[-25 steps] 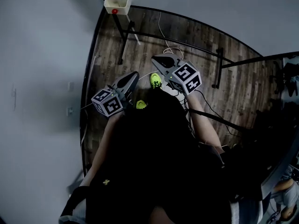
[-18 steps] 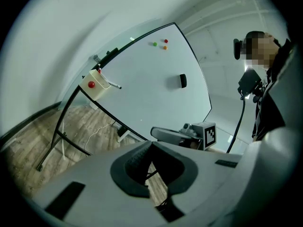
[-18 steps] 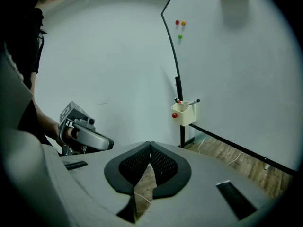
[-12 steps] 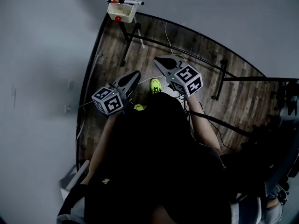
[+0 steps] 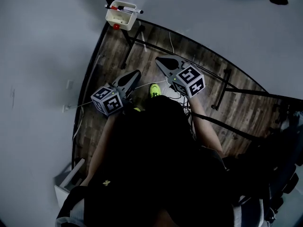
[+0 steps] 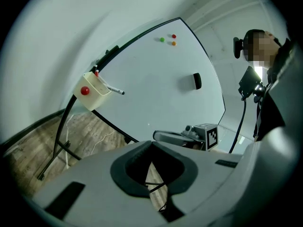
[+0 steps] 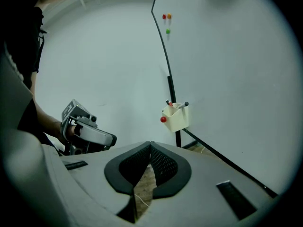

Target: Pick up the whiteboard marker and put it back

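Atop the cream holder (image 5: 118, 19), a marker (image 5: 128, 9) seemingly lies crosswise

Office-like room: whiteboard (image 6: 156, 84), wood floor (image 5: 142, 56)

Holds left gripper (image 5: 136, 73) and right gripper (image 5: 158, 59) out front, side by side and apart, right one farther; both point slightly down, jaws pressed together on nothing.

The whiteboard marker (image 5: 128, 9) is lying across the cream box (image 5: 118, 19), too small to see well. Below the box, the person's body (image 5: 156, 164) is hiding part of the floor (image 5: 147, 60).
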A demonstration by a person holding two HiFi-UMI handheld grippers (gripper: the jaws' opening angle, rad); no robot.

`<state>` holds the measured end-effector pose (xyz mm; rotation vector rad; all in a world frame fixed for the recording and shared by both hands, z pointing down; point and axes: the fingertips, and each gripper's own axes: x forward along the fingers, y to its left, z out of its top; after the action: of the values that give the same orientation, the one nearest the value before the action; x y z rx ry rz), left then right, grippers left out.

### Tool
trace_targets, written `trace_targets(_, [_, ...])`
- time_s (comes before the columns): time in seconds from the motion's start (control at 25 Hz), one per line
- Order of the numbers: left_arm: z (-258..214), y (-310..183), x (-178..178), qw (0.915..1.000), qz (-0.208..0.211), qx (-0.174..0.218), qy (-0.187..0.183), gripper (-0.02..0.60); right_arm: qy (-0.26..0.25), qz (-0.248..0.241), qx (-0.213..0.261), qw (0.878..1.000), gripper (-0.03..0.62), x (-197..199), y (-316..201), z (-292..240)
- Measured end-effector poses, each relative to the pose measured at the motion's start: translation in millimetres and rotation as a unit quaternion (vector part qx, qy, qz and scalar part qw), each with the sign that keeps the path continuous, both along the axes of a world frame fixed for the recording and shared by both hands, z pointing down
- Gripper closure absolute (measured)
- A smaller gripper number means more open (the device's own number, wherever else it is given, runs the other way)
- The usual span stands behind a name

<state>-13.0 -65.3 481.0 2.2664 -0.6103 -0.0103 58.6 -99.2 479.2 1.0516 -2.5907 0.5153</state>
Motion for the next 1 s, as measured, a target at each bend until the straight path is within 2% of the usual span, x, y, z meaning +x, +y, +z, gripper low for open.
trace_targets(0.4, [0,-37,20,0.9991,-0.041,0.013,-0.006,0.563,-0.018,-0.032,0.010,0.999,0.588,22,-38,2])
trace_targets(0.76, [-12,-52,19,0.9975,-0.066,0.023,-0.013,0.563,-0.023,-0.052,0.031,0.998,0.586,19,-71,-9])
trace_targets(1.0, [-10,-59,17,0.9977,-0.065,0.019,-0.001,0.563,-0.015,-0.044,0.058,0.997,0.541,14,-96,-24])
